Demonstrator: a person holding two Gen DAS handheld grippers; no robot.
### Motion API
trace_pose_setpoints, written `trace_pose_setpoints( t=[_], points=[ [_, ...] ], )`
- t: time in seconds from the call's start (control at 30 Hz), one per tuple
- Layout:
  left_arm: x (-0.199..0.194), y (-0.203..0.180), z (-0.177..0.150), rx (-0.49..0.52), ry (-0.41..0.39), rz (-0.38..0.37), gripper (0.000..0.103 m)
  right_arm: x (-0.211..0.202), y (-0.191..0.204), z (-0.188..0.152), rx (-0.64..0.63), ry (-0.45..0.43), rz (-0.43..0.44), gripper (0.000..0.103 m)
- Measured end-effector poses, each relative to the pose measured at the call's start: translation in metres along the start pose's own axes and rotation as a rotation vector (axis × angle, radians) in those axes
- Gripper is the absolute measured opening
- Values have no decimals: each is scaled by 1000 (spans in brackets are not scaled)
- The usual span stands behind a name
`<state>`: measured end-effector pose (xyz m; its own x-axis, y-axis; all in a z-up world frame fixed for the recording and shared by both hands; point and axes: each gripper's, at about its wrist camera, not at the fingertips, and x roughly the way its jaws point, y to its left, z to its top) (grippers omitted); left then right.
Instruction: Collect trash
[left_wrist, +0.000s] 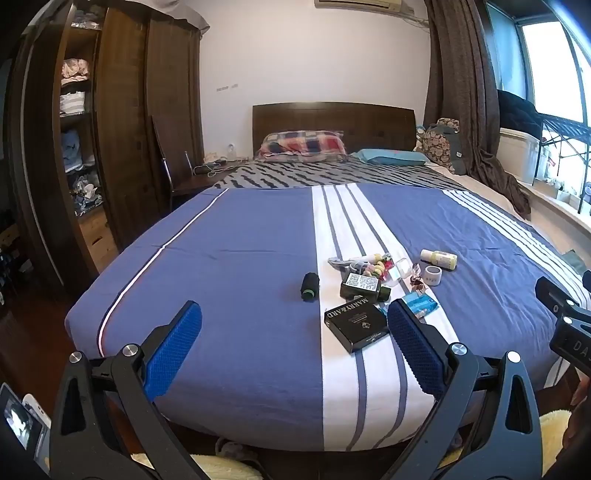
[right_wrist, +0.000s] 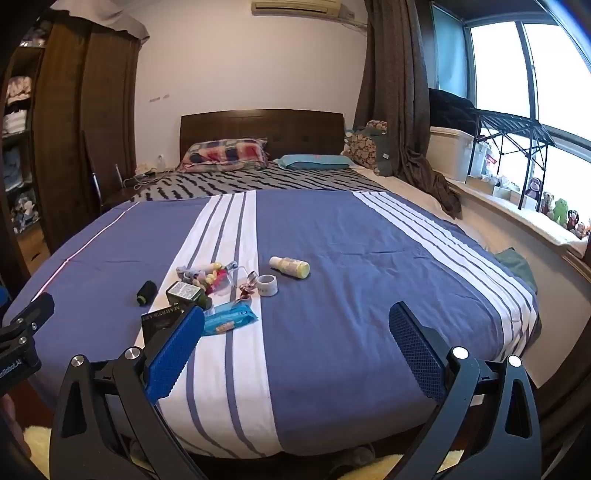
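Observation:
A cluster of small items lies on the blue and white striped bed cover (left_wrist: 240, 280). It holds a flat black box (left_wrist: 356, 325), a dark green bottle (left_wrist: 364, 287), a black thread spool (left_wrist: 309, 286), a blue wrapper (left_wrist: 421, 303), a white tape roll (left_wrist: 432, 275), a yellow bottle (left_wrist: 439, 258) and a clear bag of colourful bits (left_wrist: 373, 266). My left gripper (left_wrist: 293, 321) is open and empty, held above the foot of the bed, short of the items. My right gripper (right_wrist: 295, 325) is open and empty, to the right of the cluster (right_wrist: 221, 288); the yellow bottle (right_wrist: 290, 266) lies ahead.
A dark wardrobe (left_wrist: 122, 129) with open shelves stands at the left. Pillows (left_wrist: 303, 146) and a wooden headboard are at the far end. A window sill (right_wrist: 524, 218) with soft toys runs along the right. A fluffy yellow rug (left_wrist: 221, 469) lies below the bed's foot.

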<state>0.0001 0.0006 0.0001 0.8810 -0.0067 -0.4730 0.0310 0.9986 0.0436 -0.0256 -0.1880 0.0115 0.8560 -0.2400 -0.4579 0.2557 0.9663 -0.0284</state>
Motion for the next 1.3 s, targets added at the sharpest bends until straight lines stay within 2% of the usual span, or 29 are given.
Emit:
trace_pose_setpoints(
  t=[0.67, 0.97, 1.3],
  points=[
    [-2, 11, 3, 0, -4, 4, 95, -2, 4, 6, 6, 0, 6, 100],
    [-9, 20, 9, 1, -5, 4, 95, -15, 1, 7, -3, -31, 17, 100],
    [-15, 12, 9, 1, -14, 9, 95, -15, 6, 5, -10, -32, 22, 100]
  ],
)
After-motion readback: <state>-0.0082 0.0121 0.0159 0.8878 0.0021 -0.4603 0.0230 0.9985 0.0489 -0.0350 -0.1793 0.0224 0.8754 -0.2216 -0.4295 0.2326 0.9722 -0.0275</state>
